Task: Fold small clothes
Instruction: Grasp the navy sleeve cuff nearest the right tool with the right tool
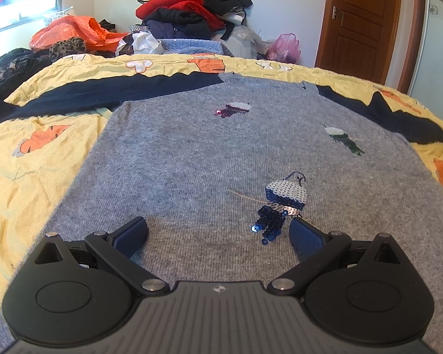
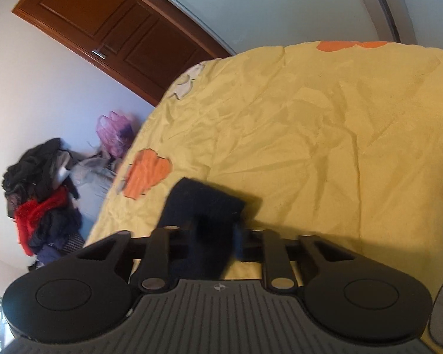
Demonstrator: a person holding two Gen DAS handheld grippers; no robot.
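Observation:
A grey knit sweater (image 1: 192,159) with navy sleeves and sequin figures lies flat on the yellow bed cover (image 1: 29,177). Its left navy sleeve (image 1: 97,91) stretches out to the left; its right navy sleeve (image 1: 398,115) runs to the right edge of the view. My left gripper (image 1: 218,233) is open, low over the sweater's lower front, beside a blue sequin figure (image 1: 280,206). In the right wrist view my right gripper (image 2: 212,230) is shut on the navy sleeve cuff (image 2: 203,203), held above the yellow cover (image 2: 325,135).
A heap of clothes (image 1: 192,8) and an orange bag (image 1: 71,32) lie beyond the bed's far edge. A brown door (image 1: 360,20) stands at the back right, with a pink bag (image 1: 283,47) near it. The clothes heap (image 2: 41,200) shows left in the right wrist view.

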